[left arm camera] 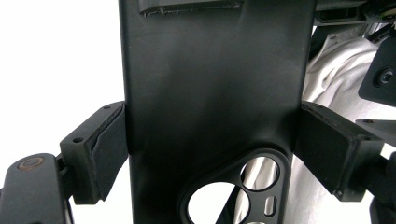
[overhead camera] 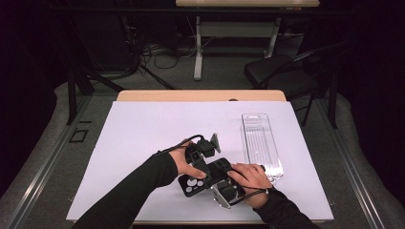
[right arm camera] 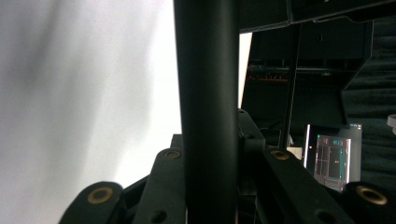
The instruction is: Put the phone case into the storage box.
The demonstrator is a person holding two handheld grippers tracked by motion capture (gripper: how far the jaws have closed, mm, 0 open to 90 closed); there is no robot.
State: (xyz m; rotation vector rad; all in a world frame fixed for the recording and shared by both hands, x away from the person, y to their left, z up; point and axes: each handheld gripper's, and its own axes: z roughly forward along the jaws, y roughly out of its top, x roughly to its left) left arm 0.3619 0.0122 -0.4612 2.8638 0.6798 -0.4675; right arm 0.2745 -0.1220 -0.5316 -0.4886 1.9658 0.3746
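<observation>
Fingers of my left gripper clamp the long edges of the flat black plastic phone case with its camera cut-outs. My right gripper has its fingers pinched on the case's thin edge, seen end-on. Both hold it low over the white-covered counter, near its front edge. Right of them lies a clear plastic tray.

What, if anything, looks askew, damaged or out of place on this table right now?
Nothing stands out. The black phone case looks intact, clamped across its width by the left gripper, with the right gripper on its edge. The clear plastic tray lies flat on the white sheet, a little skewed to its edges, with nothing spilled.
</observation>
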